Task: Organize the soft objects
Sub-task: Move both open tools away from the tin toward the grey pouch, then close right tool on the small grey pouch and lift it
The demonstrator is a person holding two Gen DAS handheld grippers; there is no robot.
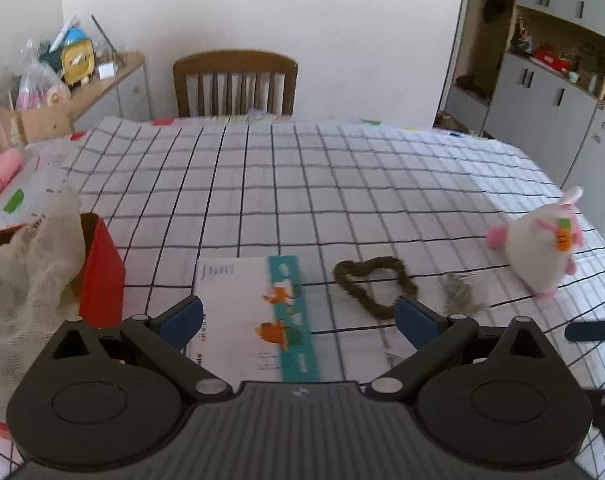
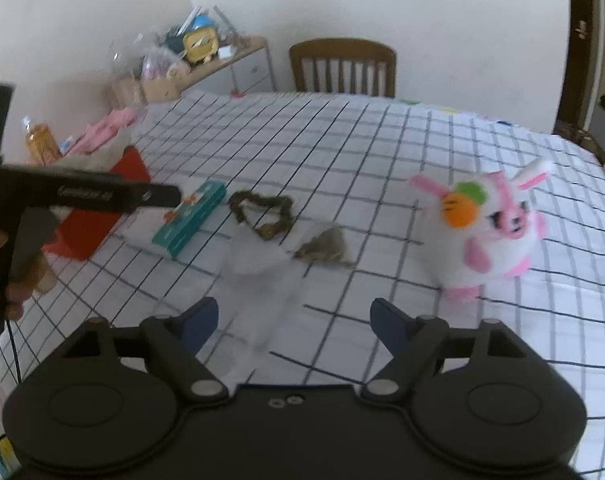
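A white and pink plush bunny (image 2: 490, 228) with an orange carrot on its head stands on the checked tablecloth, ahead and to the right of my right gripper (image 2: 294, 320). That gripper is open, with only a blurred clear plastic sheet (image 2: 262, 268) on the cloth beyond its fingers. A brown scrunchie (image 2: 262, 212) and a small grey tuft (image 2: 326, 246) lie further on. My left gripper (image 1: 298, 320) is open above a white and teal pack (image 1: 258, 312). The scrunchie (image 1: 374, 286) lies just beyond its right finger, and the bunny (image 1: 538, 248) is far right.
A red box (image 1: 102, 276) with a cream gauze cloth (image 1: 30, 264) draped over it stands at the left. A hand (image 2: 22, 280) holds the left tool. A bottle (image 2: 42, 144), pink cloths (image 2: 106, 128), a wooden chair (image 1: 234, 84) and cabinets (image 1: 542, 100) surround the table.
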